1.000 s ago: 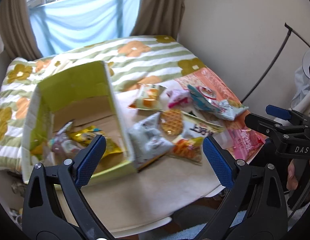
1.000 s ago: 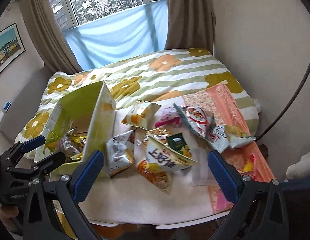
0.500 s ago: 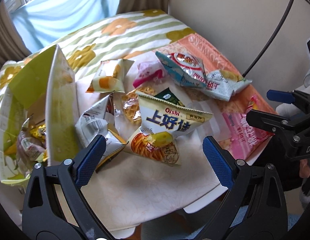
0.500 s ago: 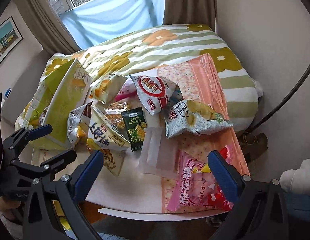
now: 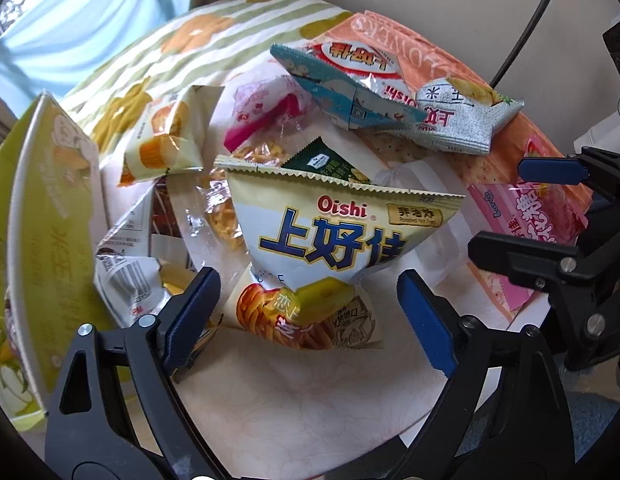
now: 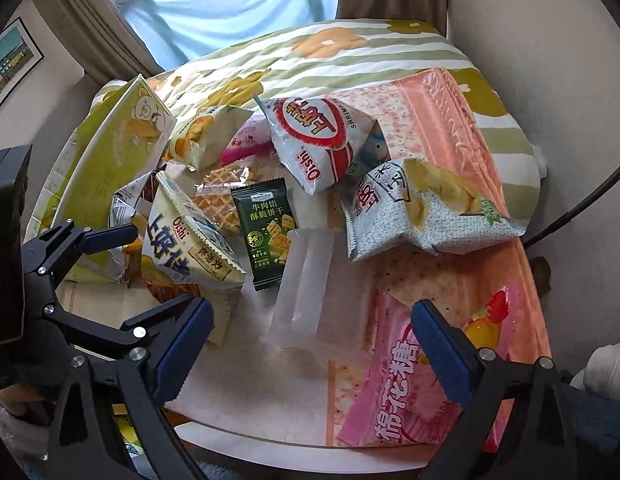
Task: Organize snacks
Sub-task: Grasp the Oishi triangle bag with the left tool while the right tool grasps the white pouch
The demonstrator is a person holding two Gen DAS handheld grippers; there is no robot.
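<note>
Both tongs are released and hold nothing. The left tongs [image 5: 307, 312] hang over the near part of the white worktop [image 5: 301, 412], with the Oishi chip bag [image 5: 334, 236] just beyond the blue pads. The right tongs [image 6: 310, 340] are above a clear plastic sleeve [image 6: 305, 280]. A dark green biscuit packet [image 6: 267, 232] lies left of the sleeve, a pink marshmallow bag [image 6: 394, 396] near right. The yellow-green carton [image 6: 113, 164] stands at the left side.

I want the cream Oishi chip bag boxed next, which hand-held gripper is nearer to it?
Left. The left hand-held gripper is open right in front of the cream Oishi bag; the right hand-held gripper, also open, sits off to the bag's right.
</note>
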